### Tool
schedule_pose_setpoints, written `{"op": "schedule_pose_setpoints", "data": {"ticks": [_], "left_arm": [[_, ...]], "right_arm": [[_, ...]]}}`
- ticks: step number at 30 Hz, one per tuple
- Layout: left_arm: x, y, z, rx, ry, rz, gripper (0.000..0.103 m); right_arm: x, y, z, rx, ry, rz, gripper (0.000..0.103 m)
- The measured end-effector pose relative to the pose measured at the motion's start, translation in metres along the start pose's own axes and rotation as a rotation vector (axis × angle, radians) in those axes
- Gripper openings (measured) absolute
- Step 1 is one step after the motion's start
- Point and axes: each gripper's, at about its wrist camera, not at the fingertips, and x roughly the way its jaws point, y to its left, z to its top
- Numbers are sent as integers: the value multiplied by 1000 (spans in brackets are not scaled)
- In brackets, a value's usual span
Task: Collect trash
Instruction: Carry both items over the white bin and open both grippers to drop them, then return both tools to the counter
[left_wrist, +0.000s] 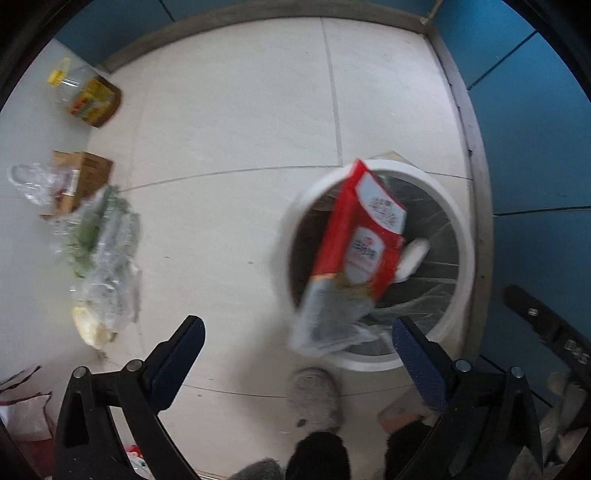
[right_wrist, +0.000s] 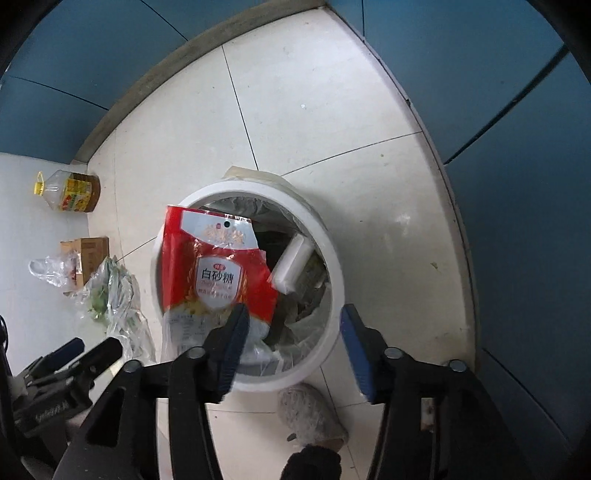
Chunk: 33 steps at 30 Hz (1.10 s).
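Observation:
A red and white sugar bag (left_wrist: 354, 258) hangs blurred over the mouth of a white round bin (left_wrist: 461, 240) lined with clear plastic, and no finger touches it. My left gripper (left_wrist: 298, 325) stands open wide above the bin's near rim, with the bag's clear lower end showing between its fingers. In the right wrist view the same bag (right_wrist: 218, 266) lies tilted across the bin's (right_wrist: 332, 251) left rim. My right gripper (right_wrist: 294, 312) is open over the bin, its left finger (right_wrist: 232, 343) in front of the bag's lower edge. A white foam block (right_wrist: 291, 266) lies inside.
On the left of the tiled floor are an oil bottle (left_wrist: 88, 96), a cardboard box (left_wrist: 88, 173) and crumpled clear bags with greens (left_wrist: 103, 251). A grey slipper (right_wrist: 306, 413) and dark trouser legs are just before the bin. Blue walls (left_wrist: 535, 147) close the corner.

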Motion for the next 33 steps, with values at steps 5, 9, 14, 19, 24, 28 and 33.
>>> {"op": "schedule_pose_setpoints", "data": {"ticks": [5,9,14,19,24,28,33], "left_arm": [[-26,13,-10,19,-90,117,103],[-60,22,-19,1,-139,138,103],[-133,25,-36,-18,-216,121,103],[-214,23,-56,-31,-270,95,103],[-291,20,-77,-40,-303,51,103],[-348,13,-94,-16,-333,20,103],[-412,9,-112,3,-369,-32,103]], "right_arm": [[-44,7,-17,-105,-42,-79,92],[-80,28,-35,-198,-83,-138,103],[-142,49,-51,-240,-127,-155,103],[-228,68,-66,-257,-195,-168,103],[-318,80,-85,-277,-246,-164,103],[-399,88,-106,-283,-288,-156,103],[-485,93,-131,-258,-336,-111,103]]}}
